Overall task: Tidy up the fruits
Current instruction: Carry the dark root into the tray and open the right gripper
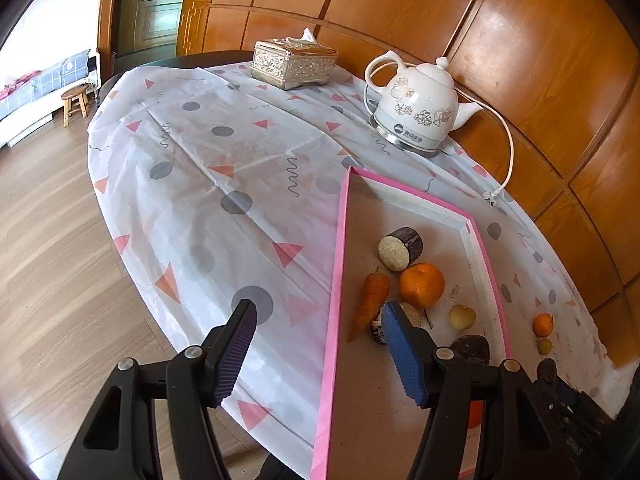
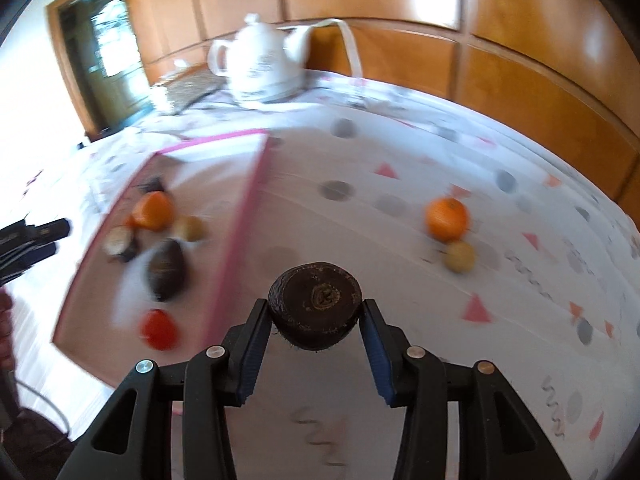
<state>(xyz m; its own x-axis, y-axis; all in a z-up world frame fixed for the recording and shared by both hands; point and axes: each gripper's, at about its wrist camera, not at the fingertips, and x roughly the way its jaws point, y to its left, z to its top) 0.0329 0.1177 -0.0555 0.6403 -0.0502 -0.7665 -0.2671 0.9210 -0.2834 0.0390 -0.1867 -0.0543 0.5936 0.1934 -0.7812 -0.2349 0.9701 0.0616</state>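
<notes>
A pink-rimmed tray (image 1: 340, 240) lies on the patterned tablecloth. It holds a carrot (image 1: 372, 300), a big orange (image 1: 422, 285), a cut dark-skinned chunk (image 1: 400, 249), a small yellow fruit (image 1: 461, 317) and a dark fruit (image 1: 474, 349). My left gripper (image 1: 318, 308) is open over the tray's left rim, nothing between its fingers. In the blurred right wrist view, my right gripper (image 2: 315, 307) is shut on a dark brown round fruit (image 2: 316, 296), held above the cloth just right of the tray (image 2: 240, 240). An orange (image 2: 447, 219) and a small yellow fruit (image 2: 460, 256) lie on the cloth further right.
A white electric kettle (image 1: 420, 108) with its cord stands at the back by the wood-panelled wall. A silver tissue box (image 1: 294, 64) sits at the far end. The table's rounded edge drops to a wooden floor on the left. A red fruit (image 2: 160, 328) lies in the tray's near corner.
</notes>
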